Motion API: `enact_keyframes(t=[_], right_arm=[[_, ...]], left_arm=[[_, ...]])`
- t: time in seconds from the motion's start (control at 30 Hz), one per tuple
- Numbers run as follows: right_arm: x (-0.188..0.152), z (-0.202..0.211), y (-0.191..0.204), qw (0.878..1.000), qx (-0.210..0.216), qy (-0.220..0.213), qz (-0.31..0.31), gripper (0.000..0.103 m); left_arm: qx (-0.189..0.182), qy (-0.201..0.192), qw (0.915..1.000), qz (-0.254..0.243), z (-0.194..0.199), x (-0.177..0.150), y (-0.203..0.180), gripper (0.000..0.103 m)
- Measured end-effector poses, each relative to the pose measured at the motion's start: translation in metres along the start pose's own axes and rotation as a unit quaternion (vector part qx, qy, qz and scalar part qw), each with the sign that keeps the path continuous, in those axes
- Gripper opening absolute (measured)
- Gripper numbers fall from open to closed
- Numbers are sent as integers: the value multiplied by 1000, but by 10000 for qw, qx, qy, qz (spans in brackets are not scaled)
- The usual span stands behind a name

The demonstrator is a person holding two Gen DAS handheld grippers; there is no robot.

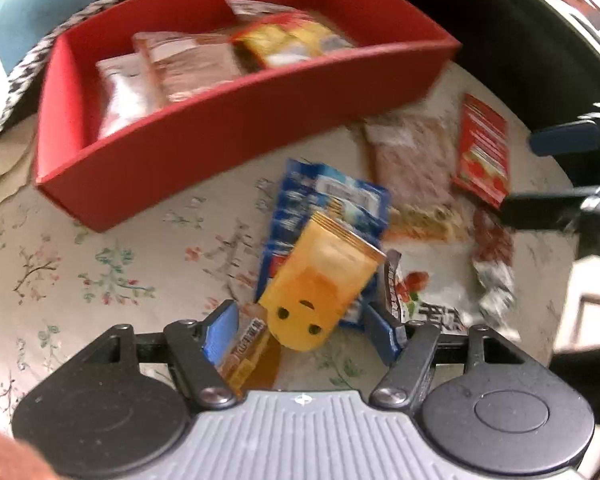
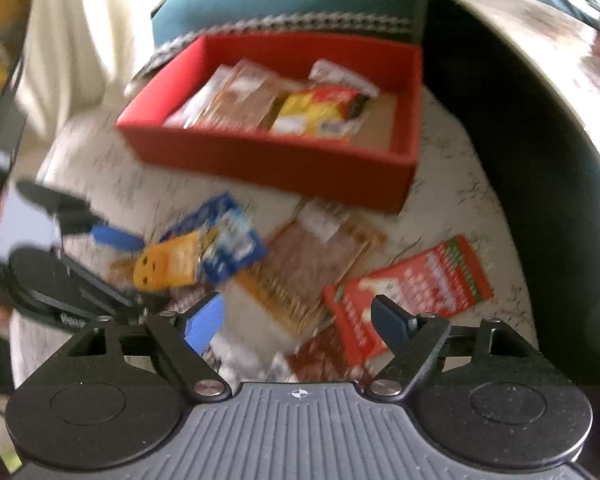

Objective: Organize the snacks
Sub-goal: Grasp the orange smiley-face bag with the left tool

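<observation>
1. My left tongs (image 1: 300,322) stood partly open, straddling the yellow packet (image 1: 320,292) low in the frame, pads not yet pressing. Its glossy film could slip, or I might pinch the blue packet (image 1: 332,200) underneath too.
2. My right tongs (image 2: 298,318) were wide open and empty above the red packet (image 2: 412,296); both tools were close enough to collide.
3. Loose packets overlapped on the flowered bench (image 1: 80,272), centre frame; the red box (image 1: 220,140), upper frame, already held several.
4. The yellow packet looked small and flat, with a printed face.
</observation>
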State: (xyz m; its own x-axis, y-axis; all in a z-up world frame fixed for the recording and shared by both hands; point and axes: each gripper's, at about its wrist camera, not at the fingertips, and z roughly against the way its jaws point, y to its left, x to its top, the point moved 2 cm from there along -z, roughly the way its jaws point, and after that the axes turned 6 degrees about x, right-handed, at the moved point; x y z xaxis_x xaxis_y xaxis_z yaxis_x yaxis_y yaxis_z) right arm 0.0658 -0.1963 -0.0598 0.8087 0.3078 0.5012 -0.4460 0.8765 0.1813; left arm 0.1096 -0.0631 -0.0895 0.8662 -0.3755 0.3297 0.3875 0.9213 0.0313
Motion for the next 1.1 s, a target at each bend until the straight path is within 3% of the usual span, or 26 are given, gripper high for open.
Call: enact_keyframes(t=[0.1,0.27,0.47,0.83,1.0,1.1], right_arm=[[-9,-10,10,9993,5,282,246,86],[-13,-19,27,9976,73,386,564,86],[-16,-38,55,9904,159,650,1211,86],[-15,-76,59,9841,195,986,1467,90],[-21,-71,68,9863,134,987,1314,74],[-25,-68,67,9875,81,987,1228,72]], left_arm=[[41,-43,9999,-144,0,-8,1,61],[225,-154,9996,-92,4,-13,12,38],[329,-262,9991,-7,12,-18,22,32],[199,-161,9995,191,6,-17,29,32],[214,-152,9994,225,4,-19,31,33],[220,-129,9993,288,4,-19,33,33]])
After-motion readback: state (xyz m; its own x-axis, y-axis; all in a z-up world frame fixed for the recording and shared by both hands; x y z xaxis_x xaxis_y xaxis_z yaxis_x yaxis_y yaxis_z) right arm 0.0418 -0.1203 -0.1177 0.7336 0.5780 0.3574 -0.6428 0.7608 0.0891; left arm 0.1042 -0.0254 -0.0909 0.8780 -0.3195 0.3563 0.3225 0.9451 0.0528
